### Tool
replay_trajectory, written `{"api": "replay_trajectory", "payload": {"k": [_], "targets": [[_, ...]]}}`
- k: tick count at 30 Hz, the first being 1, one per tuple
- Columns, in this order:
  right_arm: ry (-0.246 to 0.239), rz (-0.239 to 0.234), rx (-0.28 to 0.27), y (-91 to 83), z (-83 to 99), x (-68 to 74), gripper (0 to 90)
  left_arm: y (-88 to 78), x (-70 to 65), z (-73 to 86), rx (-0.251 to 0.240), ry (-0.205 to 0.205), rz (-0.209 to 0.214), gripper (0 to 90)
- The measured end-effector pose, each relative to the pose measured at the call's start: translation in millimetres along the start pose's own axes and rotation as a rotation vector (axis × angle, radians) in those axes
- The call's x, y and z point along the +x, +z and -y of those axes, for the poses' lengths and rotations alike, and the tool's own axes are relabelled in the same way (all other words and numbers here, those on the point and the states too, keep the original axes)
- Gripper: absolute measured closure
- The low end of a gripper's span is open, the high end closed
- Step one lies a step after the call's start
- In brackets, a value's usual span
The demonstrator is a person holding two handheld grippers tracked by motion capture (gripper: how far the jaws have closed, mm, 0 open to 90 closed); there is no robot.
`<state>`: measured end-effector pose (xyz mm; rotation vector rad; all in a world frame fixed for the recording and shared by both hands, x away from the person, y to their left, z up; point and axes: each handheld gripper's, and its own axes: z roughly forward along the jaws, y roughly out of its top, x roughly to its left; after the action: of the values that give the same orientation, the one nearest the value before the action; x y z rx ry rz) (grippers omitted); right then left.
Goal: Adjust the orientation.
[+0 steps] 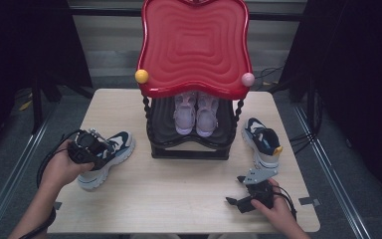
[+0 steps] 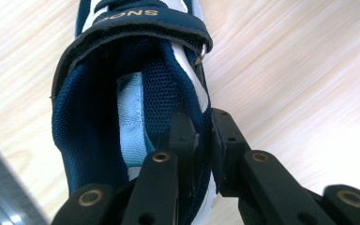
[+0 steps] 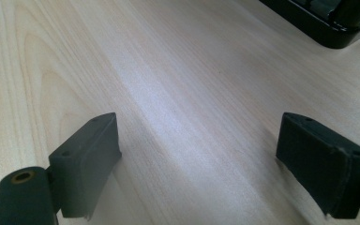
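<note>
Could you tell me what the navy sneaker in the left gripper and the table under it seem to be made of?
Navy sneaker: apparently textile, with an open-weave mesh lining, a matte fabric strap with a metal ring, and smoother white panels that may be synthetic leather. Table: pale wood or wood-look laminate, judging by its grain lines and soft sheen.

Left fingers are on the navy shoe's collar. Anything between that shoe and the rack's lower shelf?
Bare table lies between the navy shoe and the rack, but the pink shoes already fill the lower shelf's middle.
</note>
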<state>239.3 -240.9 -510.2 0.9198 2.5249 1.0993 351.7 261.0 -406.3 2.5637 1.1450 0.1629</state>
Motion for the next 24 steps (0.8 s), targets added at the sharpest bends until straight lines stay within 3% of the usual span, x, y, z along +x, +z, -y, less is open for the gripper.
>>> {"api": "replay_trajectory", "payload": {"k": [3, 6, 14, 18, 20, 24], "targets": [[0.000, 0.000, 0.000, 0.0, 0.0, 0.0, 12.8, -2.8, -11.7, -3.9, 0.006, -0.004, 0.027, 80.7], [-0.002, 0.000, 0.000, 0.0, 0.0, -0.1, 12.8, -1.2, -23.7, -6.3, 0.011, 0.018, 0.043, 80.0], [0.000, 0.000, 0.000, 0.0, 0.0, 0.1, 12.8, 7.0, -27.5, -2.3, 0.012, 0.084, 0.067, 76.3], [0.000, 0.000, 0.000, 0.0, 0.0, 0.1, 12.8, 3.0, -24.7, 0.9, -0.021, 0.118, 0.047, 65.0], [-0.002, 0.000, 0.000, 0.0, 0.0, 0.0, 12.8, 2.0, -22.6, 3.4, -0.011, 0.127, 0.046, 54.4], [-0.001, 0.000, 0.000, 0.0, 0.0, 0.0, 12.8, 1.0, -19.0, 11.3, 0.011, 0.152, 0.022, 48.0]]}}
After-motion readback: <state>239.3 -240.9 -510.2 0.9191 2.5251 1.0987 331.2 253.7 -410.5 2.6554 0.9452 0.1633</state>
